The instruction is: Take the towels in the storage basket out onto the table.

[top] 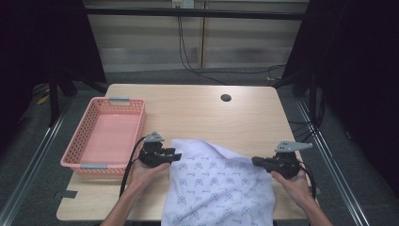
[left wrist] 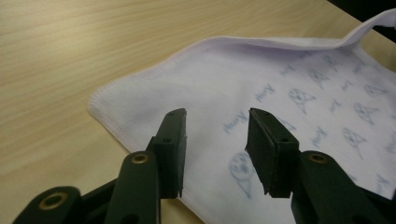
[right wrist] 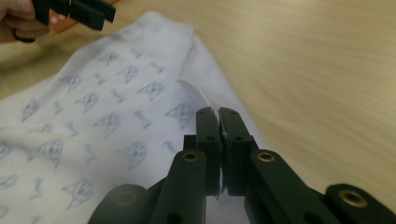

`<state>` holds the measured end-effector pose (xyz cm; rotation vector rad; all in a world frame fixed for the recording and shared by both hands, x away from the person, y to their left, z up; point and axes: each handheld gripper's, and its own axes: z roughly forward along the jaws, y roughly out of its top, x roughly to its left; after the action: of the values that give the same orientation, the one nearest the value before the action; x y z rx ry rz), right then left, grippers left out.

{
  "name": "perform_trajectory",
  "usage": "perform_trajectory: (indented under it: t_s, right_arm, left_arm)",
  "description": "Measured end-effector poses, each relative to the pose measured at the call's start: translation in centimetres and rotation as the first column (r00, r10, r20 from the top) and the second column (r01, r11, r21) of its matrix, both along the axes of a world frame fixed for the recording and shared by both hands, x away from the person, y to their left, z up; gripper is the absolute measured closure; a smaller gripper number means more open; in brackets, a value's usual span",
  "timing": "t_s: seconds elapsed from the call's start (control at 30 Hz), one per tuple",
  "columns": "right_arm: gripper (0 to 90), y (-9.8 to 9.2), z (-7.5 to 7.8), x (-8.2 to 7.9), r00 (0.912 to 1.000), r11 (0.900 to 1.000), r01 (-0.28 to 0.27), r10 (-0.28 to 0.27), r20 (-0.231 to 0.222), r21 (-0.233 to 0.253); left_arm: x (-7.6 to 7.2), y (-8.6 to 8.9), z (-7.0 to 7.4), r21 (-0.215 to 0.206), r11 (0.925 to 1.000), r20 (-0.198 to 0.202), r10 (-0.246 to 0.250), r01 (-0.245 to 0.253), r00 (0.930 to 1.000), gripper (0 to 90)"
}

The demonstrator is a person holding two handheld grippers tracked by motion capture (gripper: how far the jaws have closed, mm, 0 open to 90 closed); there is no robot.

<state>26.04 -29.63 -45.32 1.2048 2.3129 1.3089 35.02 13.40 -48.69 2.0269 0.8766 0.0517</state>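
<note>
Pinching the far right edge of the white, blue-printed cloth (top: pixel 221 181) on the wooden table's (top: pixel 197 110) near side, our right gripper (right wrist: pixel 218 112) is clamped tight; our left gripper (left wrist: pixel 217 116) gapes, holding nothing, above its left corner.

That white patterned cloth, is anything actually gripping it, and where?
Yes: the right gripper pinches the cloth at its far right edge. The left gripper hangs open above the cloth's corner.

Printed woven cloth (top: pixel 221 183), matt wood-grain table (top: pixel 197 113)
</note>
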Motion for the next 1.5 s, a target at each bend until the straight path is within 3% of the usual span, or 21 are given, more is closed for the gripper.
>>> perform_trajectory:
  t_s: [0.03,0.1,0.13,0.2,0.27,0.37,0.4,0.47,0.5,0.63,0.67,0.77,0.83,0.87,0.93,1.03,1.13,1.23,1.27,1.43,1.5]
  right_arm:
    - [87.3,-0.4,0.2,0.4,0.9999,1.000,0.016,-0.016,0.007,0.009]
    - [87.3,-1.0,0.5,1.1,0.9987,0.999,0.047,-0.047,0.021,0.021]
    - [87.3,-1.3,0.6,1.4,0.9979,0.998,0.060,-0.061,0.021,0.031]
    - [87.3,-1.7,0.4,2.1,0.9968,0.996,0.077,-0.077,0.020,0.039]
    - [87.2,-1.7,-0.2,2.7,0.9962,0.996,0.086,-0.086,0.007,0.030]
    - [87.2,-1.6,-0.8,3.2,0.9965,0.996,0.083,-0.083,-0.007,0.010]
    - [87.2,-1.6,-1.0,3.2,0.9962,0.996,0.086,-0.086,-0.015,0.011]
    - [87.2,-1.6,-1.2,3.2,0.9966,0.997,0.081,-0.081,-0.017,0.010]
    - [87.2,-1.5,-1.2,3.1,0.9965,0.997,0.081,-0.081,-0.022,0.007]
    - [87.1,-1.4,-1.9,2.5,0.9964,0.998,0.064,-0.065,-0.054,-0.008]
    - [87.1,-1.2,-2.3,2.2,0.9961,0.998,0.053,-0.055,-0.069,-0.024]
    - [87.1,-0.8,-3.6,0.9,0.9927,0.996,0.014,-0.025,-0.118,-0.087]
    - [87.1,-0.8,-3.9,0.2,0.9920,0.994,-0.002,-0.012,-0.126,-0.111]
    - [87.2,-1.0,-3.6,-0.1,0.9935,0.995,0.003,-0.014,-0.113,-0.100]
    - [87.2,-1.8,-2.2,-0.5,0.9966,1.000,0.027,-0.028,-0.077,-0.014]
    - [87.2,-2.8,0.4,-1.0,0.9985,0.997,0.055,-0.055,-0.001,0.046]
    - [87.2,-3.5,3.5,-1.1,0.9935,0.993,0.073,-0.080,0.080,0.092]
    - [87.2,-3.9,7.1,-1.1,0.9799,0.988,0.079,-0.102,0.172,0.131]
    - [87.3,-4.0,8.5,-1.1,0.9710,0.986,0.083,-0.112,0.211,0.142]
    - [87.3,-4.2,13.2,-1.1,0.9355,0.981,0.077,-0.133,0.327,0.179]
    - [87.3,-4.3,14.9,-1.1,0.9216,0.980,0.082,-0.144,0.361,0.181]
  left_arm:
    - [0.4,-0.1,-0.1,0.016,0.9997,0.018,0.020,-0.021,0.9996,55.3]
    - [1.3,-0.1,-0.7,0.013,0.9990,-0.009,0.043,-0.042,0.9990,52.2]
    - [1.6,-0.1,-0.8,0.042,0.9970,0.005,0.065,-0.065,0.9979,49.8]
    - [2.1,-0.2,-1.3,0.034,0.9970,-0.009,0.070,-0.070,0.9975,48.5]
    - [2.2,-0.6,-1.4,0.055,0.9970,0.003,0.055,-0.055,0.9985,46.2]
    - [1.9,-1.6,-1.4,0.129,0.9895,0.071,0.055,-0.064,0.9960,48.2]
    - [1.9,-2.0,-1.6,0.157,0.9856,0.071,0.052,-0.063,0.9961,50.2]
    - [1.8,-2.1,-1.7,0.167,0.9837,0.081,0.053,-0.066,0.9953,50.6]
    - [1.8,-2.1,-1.7,0.173,0.9827,0.084,0.051,-0.065,0.9952,54.8]
    - [0.9,-2.1,-1.5,0.201,0.9793,0.079,-0.041,0.025,0.9960,85.0]
    - [0.6,-1.9,-1.4,0.203,0.9781,0.072,-0.059,0.043,0.9957,85.9]
    - [-0.3,-0.9,-1.6,0.138,0.9878,0.025,-0.076,0.072,0.9968,86.8]
    - [-0.9,-0.3,-1.6,0.112,0.9908,-0.003,-0.077,0.077,0.9970,87.1]
    - [-1.3,0.0,-1.4,0.108,0.9908,0.000,-0.081,0.081,0.9967,87.3]
    - [-2.1,0.4,-0.5,0.067,0.9942,0.010,-0.085,0.084,0.9964,87.5]
    - [-3.1,1.1,2.0,-0.028,0.9972,0.070,-0.067,0.069,0.9953,87.6]
    - [-3.8,1.2,4.9,-0.069,0.9944,0.142,-0.070,0.080,0.9873,87.7]
    - [-4.2,1.1,8.6,-0.106,0.9901,0.238,-0.065,0.092,0.9691,87.7]
    - [-4.2,1.1,9.5,-0.119,0.9881,0.257,-0.064,0.097,0.9643,87.7]
    - [-4.0,1.7,14.8,-0.159,0.9827,0.368,-0.031,0.095,0.9295,87.7]
    - [-3.8,1.8,16.6,-0.156,0.9838,0.412,-0.016,0.088,0.9109,87.7]
